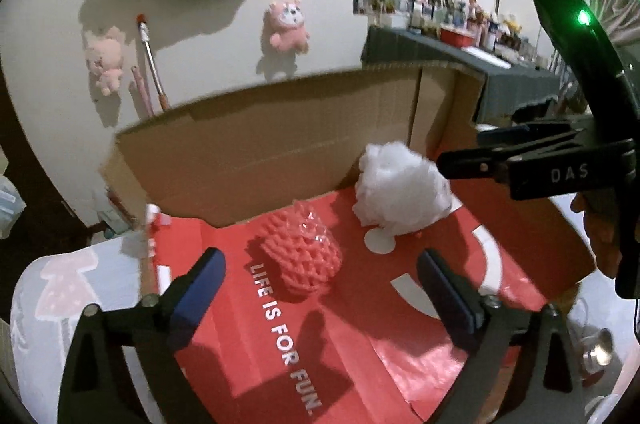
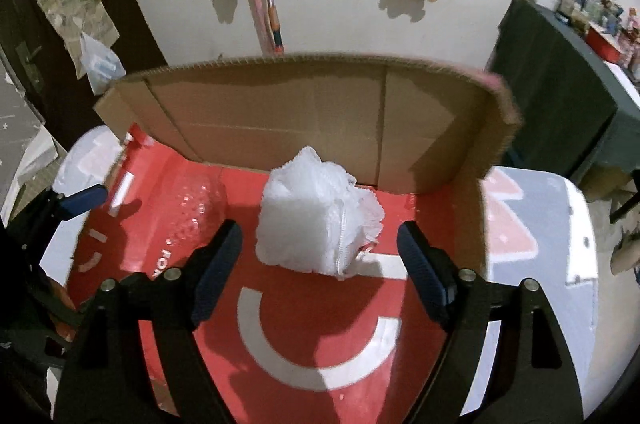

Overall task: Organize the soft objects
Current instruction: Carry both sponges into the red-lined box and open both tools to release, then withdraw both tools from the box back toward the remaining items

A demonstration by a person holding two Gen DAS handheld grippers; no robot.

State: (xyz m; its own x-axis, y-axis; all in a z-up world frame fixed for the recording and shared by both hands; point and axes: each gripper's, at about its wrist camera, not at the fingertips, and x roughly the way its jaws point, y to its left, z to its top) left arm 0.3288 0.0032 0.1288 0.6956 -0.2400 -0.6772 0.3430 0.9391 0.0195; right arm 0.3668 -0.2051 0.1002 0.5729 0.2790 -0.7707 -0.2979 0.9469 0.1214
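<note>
Both hand-held grippers gape over one white pouf [image 2: 316, 216] and one pink net [image 1: 302, 254].

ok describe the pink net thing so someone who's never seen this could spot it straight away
Find the flattened red cardboard sheet with white lettering, backed by a brown cardboard wall. Two soft things lie on the red near that wall. The pink foam net is the left one, beside the lettering: a coral open-mesh lump with a bit of shiny clear wrap on top, unlike the fluffy white mesh puff to its right.
</note>
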